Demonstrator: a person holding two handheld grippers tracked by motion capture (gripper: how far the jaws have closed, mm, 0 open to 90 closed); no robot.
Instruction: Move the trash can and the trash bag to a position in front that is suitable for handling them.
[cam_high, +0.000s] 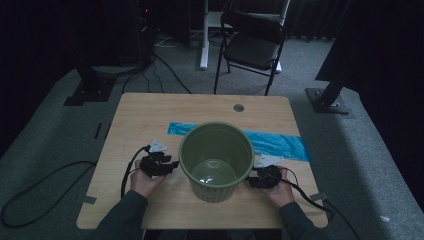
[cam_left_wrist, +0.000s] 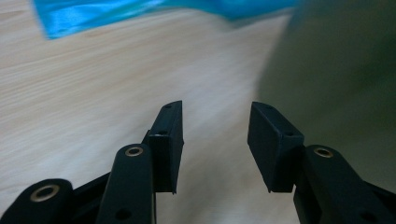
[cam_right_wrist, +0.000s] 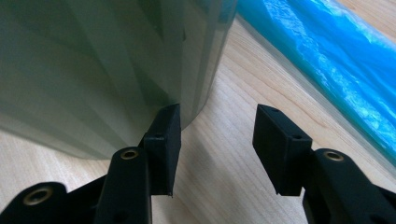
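Two grippers flank one green bin (cam_high: 217, 159), which stands upright near the front middle of the wooden table (cam_high: 150, 115), its open mouth facing up and its axis vertical. The left gripper (cam_high: 169, 166) sits just beside the bin's left wall, jaws spread apart and holding nothing; in the left gripper view the bin's wall (cam_left_wrist: 336, 84) lies ahead and to the right of the jaws, not between them. The right gripper (cam_high: 251, 180) is just beside the bin's right wall, likewise spread and empty; in the right gripper view the ribbed wall (cam_right_wrist: 93, 70) lies ahead and to the left, very close to one jaw tip, though I cannot tell if they touch. Both hands look about equally near. Behind the bin, a blue plastic bag (cam_high: 280, 142) lies flat across the table.
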